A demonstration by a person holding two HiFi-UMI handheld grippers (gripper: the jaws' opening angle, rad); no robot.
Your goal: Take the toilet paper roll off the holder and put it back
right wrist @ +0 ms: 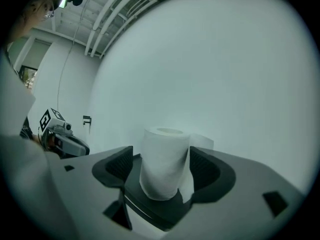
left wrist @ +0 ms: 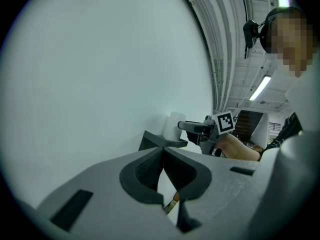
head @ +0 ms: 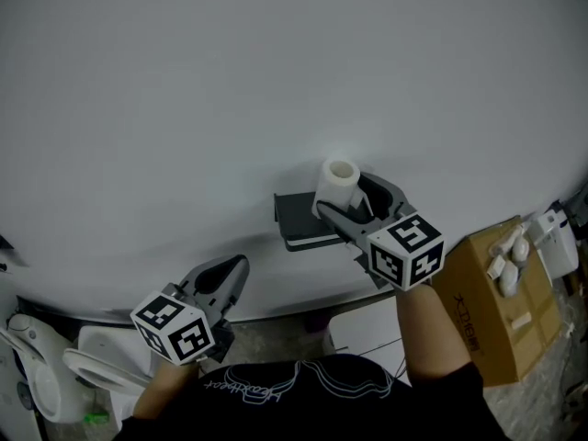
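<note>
So, head view: the toilet paper roll (head: 338,184) stands upright on the flat top of the holder (head: 303,220), toward its right end, close by the wall (head: 276,81). My right gripper (head: 345,197) has its jaws wide, one on each side of the roll, with no squeeze that I can see. My left gripper (head: 237,266) hangs low, well apart from the holder.

Left gripper view: its jaws are together, nothing btw them.

Right gripper view: the roll sits centred btw the pads, with a loose sheet hanging on its right side.

Risks, imo: if one pad lands first, it'd tip the roll or shove it off the holder's edge — it's only standing there. Pinch the loose sheet w/o the body and it unwinds on the lift. Too hard a grip dents the soft roll.
</note>
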